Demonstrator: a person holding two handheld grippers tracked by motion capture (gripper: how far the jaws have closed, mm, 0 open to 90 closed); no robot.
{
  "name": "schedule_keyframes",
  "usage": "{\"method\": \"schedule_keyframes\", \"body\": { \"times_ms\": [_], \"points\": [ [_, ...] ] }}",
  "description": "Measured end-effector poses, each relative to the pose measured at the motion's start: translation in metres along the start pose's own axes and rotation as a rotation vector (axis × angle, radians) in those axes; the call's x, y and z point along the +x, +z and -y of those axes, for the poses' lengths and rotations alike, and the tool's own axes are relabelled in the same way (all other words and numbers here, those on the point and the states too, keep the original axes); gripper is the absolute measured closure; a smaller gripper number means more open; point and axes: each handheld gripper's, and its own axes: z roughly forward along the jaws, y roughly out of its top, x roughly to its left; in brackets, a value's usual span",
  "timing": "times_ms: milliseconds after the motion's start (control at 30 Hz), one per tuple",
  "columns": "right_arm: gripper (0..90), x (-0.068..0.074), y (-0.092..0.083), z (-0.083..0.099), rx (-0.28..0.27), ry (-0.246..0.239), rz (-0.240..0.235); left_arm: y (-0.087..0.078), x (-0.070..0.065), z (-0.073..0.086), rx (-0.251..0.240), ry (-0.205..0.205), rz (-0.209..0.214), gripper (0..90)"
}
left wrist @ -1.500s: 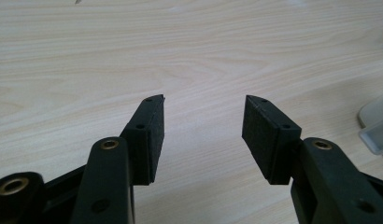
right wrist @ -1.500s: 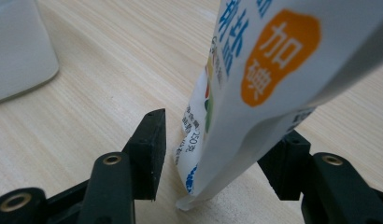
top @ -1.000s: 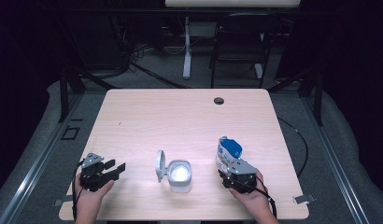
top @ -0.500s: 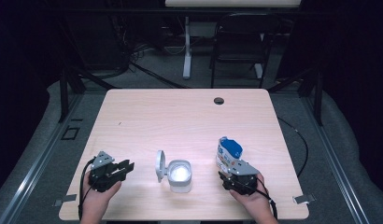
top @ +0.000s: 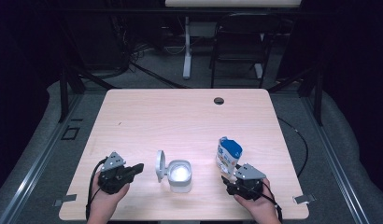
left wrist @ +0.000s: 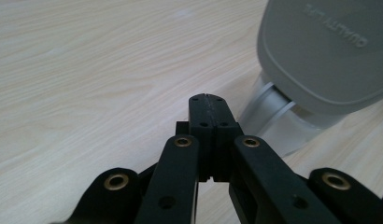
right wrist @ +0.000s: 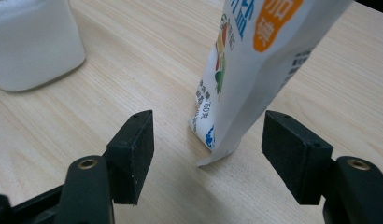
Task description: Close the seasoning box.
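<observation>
Left gripper (top: 138, 167) had its jaws pressed flat together, nothing between them; in the left gripper view the two black pads (left wrist: 209, 122) met along one seam. They had just been closing: a second ago they stood spread, half a second ago partly drawn in. Over that second the gripper also shifted right along the near edge, toward the white container (top: 179, 175). Its tip pointed at the container's raised grey lid (top: 160, 164) and stopped near it, not touching. In the left gripper view the lid (left wrist: 329, 51) loomed just beyond the closed tip.

Right gripper (top: 228, 178) stood wide, jaws apart and gripping nothing. They had just been opening a little further. The pouch (top: 229, 156), blue and white with an orange patch, stood upright just ahead of it. In the right gripper view the pouch's lower corner (right wrist: 227, 135) sat between the two pads (right wrist: 133, 149) with a gap on each side. The right hand (top: 257, 205) kept the place it had a second ago, and the pouch and container stayed where they were.

Container sat near the front edge, between the two grippers, lid swung up on its left side, the inside bright white. Pouch stood well right of it.

Table (top: 180, 116) lay bare wood across the middle and far half, with a dark round grommet hole (top: 219, 100) near the far edge. Both hands rested close to the near edge.
</observation>
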Motion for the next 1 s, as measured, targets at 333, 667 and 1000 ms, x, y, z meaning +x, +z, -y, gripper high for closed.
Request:
{"method": "schedule_keyframes", "body": {
  "times_ms": [333, 667, 1000],
  "points": [
    [33.4, -0.004, -0.001, 0.007, 0.001, 0.007, 0.018, -0.001, -0.014, -0.008, -0.034, 0.017, 0.055, 90.0],
    [33.2, -0.003, -0.004, 0.006, -0.018, 0.017, 0.010, 0.004, -0.027, -0.016, -0.022, 0.054, 0.077, 90.0],
    [33.0, -0.001, -0.003, 0.006, -0.008, 0.005, 0.009, 0.007, -0.042, -0.022, -0.033, 0.093, 0.109, 90.0]
  ]
}}
